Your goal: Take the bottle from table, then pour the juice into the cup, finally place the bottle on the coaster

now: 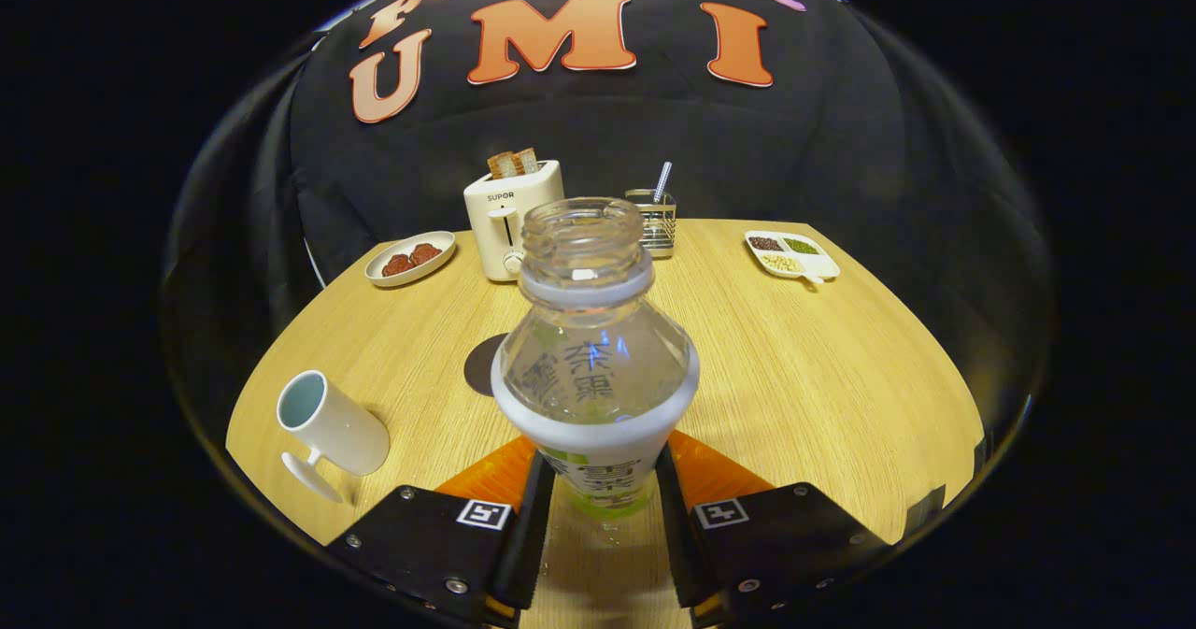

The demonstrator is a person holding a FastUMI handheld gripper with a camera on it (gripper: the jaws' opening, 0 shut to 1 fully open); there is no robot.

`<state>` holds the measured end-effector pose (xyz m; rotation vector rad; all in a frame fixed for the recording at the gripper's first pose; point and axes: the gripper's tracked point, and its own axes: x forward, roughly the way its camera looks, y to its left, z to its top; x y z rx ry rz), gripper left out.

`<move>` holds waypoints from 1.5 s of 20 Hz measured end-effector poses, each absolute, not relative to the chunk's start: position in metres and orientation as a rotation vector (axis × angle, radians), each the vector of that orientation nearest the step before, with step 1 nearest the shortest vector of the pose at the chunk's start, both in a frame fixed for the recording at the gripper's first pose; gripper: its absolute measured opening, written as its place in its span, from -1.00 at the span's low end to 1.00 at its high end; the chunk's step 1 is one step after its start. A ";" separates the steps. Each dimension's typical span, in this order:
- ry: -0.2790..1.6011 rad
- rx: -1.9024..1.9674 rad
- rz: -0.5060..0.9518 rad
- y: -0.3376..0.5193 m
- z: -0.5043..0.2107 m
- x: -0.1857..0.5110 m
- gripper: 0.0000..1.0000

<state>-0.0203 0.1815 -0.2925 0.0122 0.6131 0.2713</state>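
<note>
two fingers of the claw (598,507) press the lower label band of the bottle (595,367) from either side, so the claw is closed on it, open only by the bottle's width. bottle upright, cap off, mouth clear; held low on the body, which i judge leaves the neck free to tip. cannot tell whether its base touches the worktop (794,358) or hangs just above. juice level hard to read: upper body looks clear, a greenish tint shows down between the fingers.

cup (329,431) stands on its foot to the left of the bottle, well apart, leaning in the fisheye; pale inside, looks empty. coaster (482,365), a dark disc, lies just behind the bottle's left shoulder, bare, partly hidden by it.

far edge: plate (409,259) with two red-brown pieces, toaster (512,218) with toast up, wire holder (658,221) with a straw, divided tray (792,255) of beans.

pouring not yet done, by the look.
</note>
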 end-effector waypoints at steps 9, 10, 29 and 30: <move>0.504 -0.339 0.338 0.221 -0.230 -0.024 0.10; 0.491 -0.373 0.347 0.227 -0.225 -0.025 0.10; 0.279 -1.055 0.341 0.299 -0.224 -0.009 0.09; 0.260 -1.088 0.342 0.301 -0.221 -0.011 0.09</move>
